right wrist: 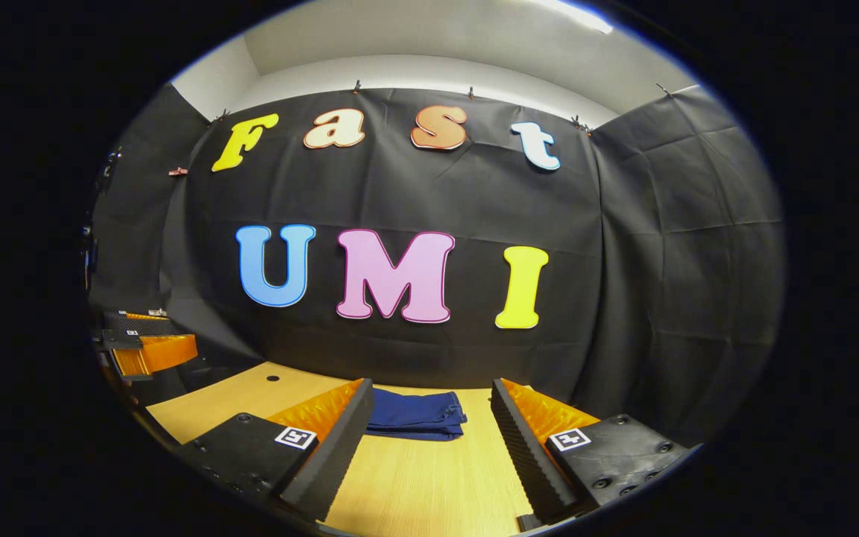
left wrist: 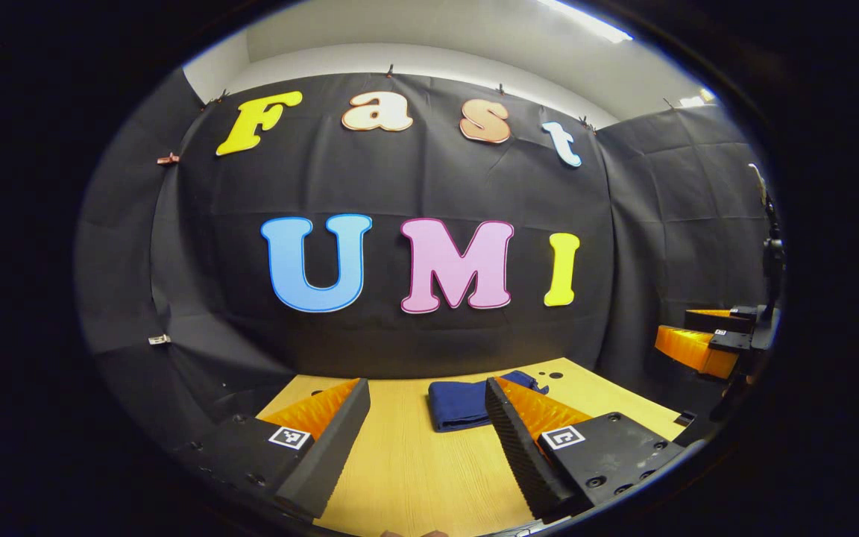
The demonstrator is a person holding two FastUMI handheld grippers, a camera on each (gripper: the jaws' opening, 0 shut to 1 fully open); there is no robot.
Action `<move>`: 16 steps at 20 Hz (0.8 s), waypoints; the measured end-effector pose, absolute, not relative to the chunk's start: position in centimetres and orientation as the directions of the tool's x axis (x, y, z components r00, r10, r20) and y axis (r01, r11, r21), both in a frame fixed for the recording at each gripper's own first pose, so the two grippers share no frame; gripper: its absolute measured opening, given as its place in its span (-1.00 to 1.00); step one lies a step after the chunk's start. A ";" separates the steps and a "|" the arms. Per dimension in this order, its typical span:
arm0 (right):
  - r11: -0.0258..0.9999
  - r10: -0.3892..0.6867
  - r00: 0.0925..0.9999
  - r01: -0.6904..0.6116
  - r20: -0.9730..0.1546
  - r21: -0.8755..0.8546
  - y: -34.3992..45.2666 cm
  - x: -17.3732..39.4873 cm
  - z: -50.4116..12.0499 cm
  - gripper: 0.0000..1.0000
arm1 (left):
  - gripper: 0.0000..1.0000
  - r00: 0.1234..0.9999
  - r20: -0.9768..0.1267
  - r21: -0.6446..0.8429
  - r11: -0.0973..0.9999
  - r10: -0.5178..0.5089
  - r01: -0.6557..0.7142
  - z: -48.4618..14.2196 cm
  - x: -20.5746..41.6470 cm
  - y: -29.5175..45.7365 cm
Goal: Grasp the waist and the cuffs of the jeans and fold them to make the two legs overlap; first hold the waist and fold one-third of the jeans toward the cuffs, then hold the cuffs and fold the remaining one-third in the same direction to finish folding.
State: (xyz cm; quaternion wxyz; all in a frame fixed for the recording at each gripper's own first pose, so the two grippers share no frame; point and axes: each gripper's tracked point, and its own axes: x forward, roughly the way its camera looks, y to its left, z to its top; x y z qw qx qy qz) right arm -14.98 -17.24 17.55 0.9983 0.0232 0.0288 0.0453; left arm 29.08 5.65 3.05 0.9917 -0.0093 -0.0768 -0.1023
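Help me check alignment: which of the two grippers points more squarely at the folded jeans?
The right gripper: the folded jeans lie centred between its open fingers. From the left gripper they sit off-centre, partly behind one finger.

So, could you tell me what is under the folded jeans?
The folded jeans lie flat on the wooden table. Their lower layers are covered by the top one.

In the left gripper view, the left tool's right finger [left wrist: 519,432] is covering the right part of the folded jeans [left wrist: 458,404]. In the right gripper view, the right tool's left finger [right wrist: 340,432] is hiding their left edge [right wrist: 416,415]. The other tool [left wrist: 713,343] is being cut off at the picture's rim.
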 end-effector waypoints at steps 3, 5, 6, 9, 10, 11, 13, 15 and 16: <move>0.996 0.082 0.995 -0.080 -0.064 0.043 -17.1 -14.9 17.2 0.94 | 0.94 0.968 0.148 0.001 0.979 -0.201 0.204 2.6 29.6 6.0; 0.996 0.081 0.994 -0.079 -0.067 0.037 -17.0 -14.9 17.0 0.94 | 0.94 0.969 0.144 0.003 0.980 -0.198 0.200 2.4 29.8 6.3; 0.996 0.079 0.995 -0.077 -0.068 0.035 -16.8 -14.8 17.1 0.94 | 0.94 0.969 0.144 -0.001 0.979 -0.201 0.203 2.3 29.8 6.4; 0.997 0.075 0.995 -0.073 -0.067 0.039 -16.4 -14.5 17.0 0.94 | 0.94 0.969 0.142 -0.003 0.978 -0.204 0.207 2.2 30.1 6.7; 0.997 0.074 0.995 -0.072 -0.066 0.040 -16.3 -14.4 17.1 0.99 | 0.94 0.969 0.141 -0.004 0.978 -0.204 0.207 2.0 30.2 6.8; 0.997 0.076 0.995 -0.073 -0.066 0.039 -16.1 -14.4 17.1 0.99 | 0.94 0.969 0.140 -0.006 0.978 -0.205 0.208 2.0 30.3 6.9; 0.997 0.078 0.995 -0.076 -0.065 0.027 -15.6 -14.5 17.3 0.93 | 0.94 0.968 0.141 -0.011 0.978 -0.205 0.209 1.9 30.5 7.1; 0.997 0.079 0.995 -0.078 -0.063 0.014 -15.5 -14.5 17.2 0.87 | 0.94 0.969 0.140 -0.016 0.978 -0.205 0.210 1.8 30.7 7.3; 0.997 0.079 0.995 -0.078 -0.064 0.013 -15.4 -14.5 17.2 0.87 | 0.94 0.969 0.137 -0.018 0.978 -0.204 0.209 1.5 30.8 7.4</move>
